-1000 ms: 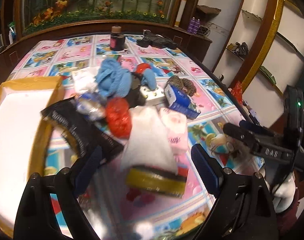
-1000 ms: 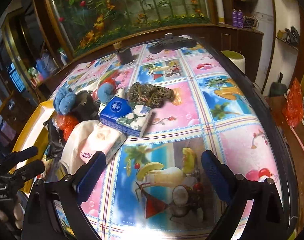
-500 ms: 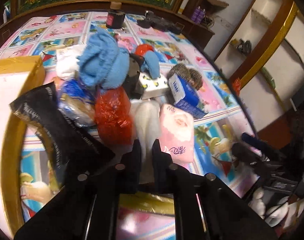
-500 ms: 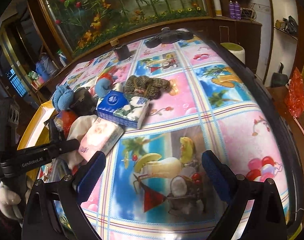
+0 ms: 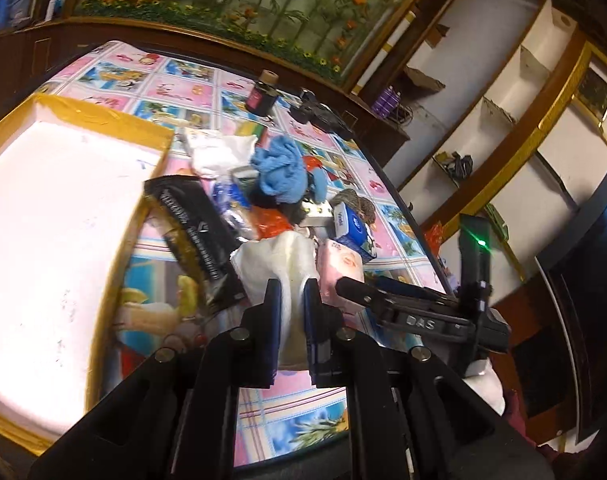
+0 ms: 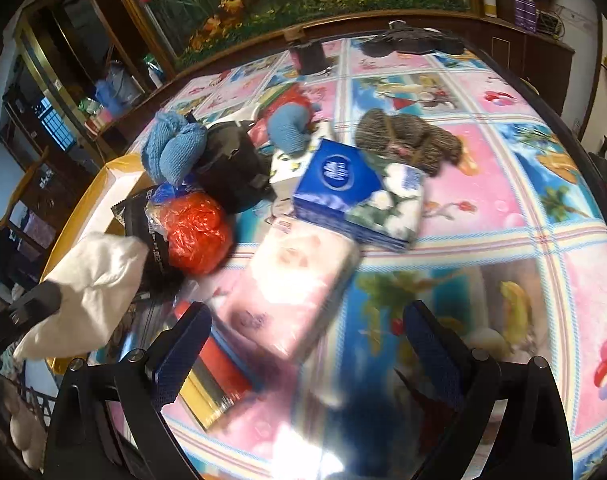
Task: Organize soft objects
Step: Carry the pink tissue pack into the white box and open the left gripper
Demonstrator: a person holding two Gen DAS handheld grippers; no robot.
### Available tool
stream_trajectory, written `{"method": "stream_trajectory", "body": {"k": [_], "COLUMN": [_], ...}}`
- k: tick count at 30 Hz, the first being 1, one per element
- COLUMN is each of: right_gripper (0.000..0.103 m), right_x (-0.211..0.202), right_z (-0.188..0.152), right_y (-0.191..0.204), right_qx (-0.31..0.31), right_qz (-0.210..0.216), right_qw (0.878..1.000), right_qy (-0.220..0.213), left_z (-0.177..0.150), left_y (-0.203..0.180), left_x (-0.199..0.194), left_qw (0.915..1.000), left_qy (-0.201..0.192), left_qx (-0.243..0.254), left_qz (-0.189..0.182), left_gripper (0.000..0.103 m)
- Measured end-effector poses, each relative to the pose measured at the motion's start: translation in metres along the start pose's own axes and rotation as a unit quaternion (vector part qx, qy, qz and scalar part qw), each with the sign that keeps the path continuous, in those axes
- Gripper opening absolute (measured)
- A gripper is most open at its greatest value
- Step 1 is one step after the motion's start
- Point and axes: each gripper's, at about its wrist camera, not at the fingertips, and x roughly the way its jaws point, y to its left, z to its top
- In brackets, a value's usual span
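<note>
My left gripper (image 5: 291,300) is shut on a white cloth (image 5: 279,256) and holds it off the flowered tablecloth; in the right wrist view that cloth (image 6: 91,284) hangs from the left gripper (image 6: 43,300) at the left edge. My right gripper (image 6: 307,340) is open, and the near end of a pink tissue pack (image 6: 291,292) lies between its blue pads without touching them. In the left wrist view the right gripper (image 5: 363,284) sits just right of the pink pack (image 5: 339,264). Behind lie blue knitted pieces (image 6: 175,148), a brown knitted item (image 6: 407,140) and a red plastic bag (image 6: 195,228).
A white tray with a yellow rim (image 5: 43,200) fills the left of the table. A black packet (image 5: 195,232) leans on its edge. A blue tissue box (image 6: 343,184), a black pouch (image 6: 231,168) and a flat yellow-and-black item (image 6: 211,380) crowd the pile. A dark jar (image 5: 259,96) stands at the back.
My left gripper went from wide open to shut on the white cloth and lifted it off the pile toward the tray. The right gripper moved in over the pink tissue pack.
</note>
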Motion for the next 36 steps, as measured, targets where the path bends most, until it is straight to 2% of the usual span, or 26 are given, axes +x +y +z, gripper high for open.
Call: {"method": "stream_trajectory", "body": {"k": [4, 5, 6, 8, 9, 16, 21, 24, 26, 30, 33, 34, 35, 36], "right_gripper": [0.093, 0.085, 0.063, 0.06, 0.058, 0.058, 0.059, 0.059, 0.059, 0.059, 0.059, 0.059, 0.059, 0.059], "right_x": [0.024, 0.03, 0.031, 0.032, 0.029, -0.021, -0.04, -0.019, -0.003, 0.039, 0.071, 0.082, 0.093, 0.1], "right_z": [0.012, 0.014, 0.014, 0.013, 0.012, 0.014, 0.035, 0.052, 0.061, 0.083, 0.103, 0.11, 0.116, 0.118], "right_y": [0.015, 0.019, 0.023, 0.03, 0.031, 0.053, 0.102, 0.143, 0.166, 0.202, 0.221, 0.225, 0.229, 0.236], "right_qx": [-0.003, -0.007, -0.016, -0.024, -0.018, -0.025, -0.069, -0.094, -0.11, -0.124, -0.133, -0.134, -0.133, -0.133], "right_qz": [-0.019, -0.03, -0.047, -0.052, -0.039, -0.021, 0.045, 0.092, 0.104, 0.106, 0.087, 0.08, 0.071, 0.065], "right_qw": [1.0, 0.999, 0.999, 0.998, 0.999, 0.999, 0.996, 0.991, 0.988, 0.987, 0.987, 0.987, 0.988, 0.989], "right_qy": [0.02, 0.022, 0.017, 0.017, 0.018, -0.028, -0.043, -0.017, -0.007, 0.012, 0.018, 0.022, 0.026, 0.027], "left_z": [0.0, 0.001, 0.002, 0.004, 0.006, 0.027, 0.058, 0.076, 0.086, 0.102, 0.11, 0.112, 0.114, 0.114], "left_y": [0.011, 0.013, 0.015, 0.022, 0.027, 0.066, 0.101, 0.125, 0.141, 0.169, 0.184, 0.19, 0.195, 0.2], "left_x": [-0.017, -0.022, -0.026, -0.036, -0.041, -0.071, -0.063, -0.046, -0.031, -0.005, 0.009, 0.014, 0.017, 0.02], "left_qw": [0.9998, 0.9996, 0.9995, 0.999, 0.9987, 0.9957, 0.994, 0.9945, 0.9939, 0.9918, 0.9902, 0.9896, 0.9889, 0.988], "left_qy": [-0.021, -0.027, -0.032, -0.043, -0.049, -0.083, -0.077, -0.061, -0.052, -0.042, -0.046, -0.043, -0.041, -0.037], "left_qx": [-0.005, -0.005, -0.005, -0.009, -0.012, -0.033, -0.04, -0.058, -0.074, -0.106, -0.12, -0.127, -0.134, -0.144], "left_qz": [0.0, 0.001, 0.001, 0.002, 0.002, 0.024, 0.066, 0.062, 0.064, 0.059, 0.055, 0.052, 0.049, 0.042], "left_gripper": [0.008, 0.008, 0.008, 0.008, 0.008, 0.008, 0.008, 0.008, 0.008, 0.008, 0.009, 0.01, 0.016, 0.026]}}
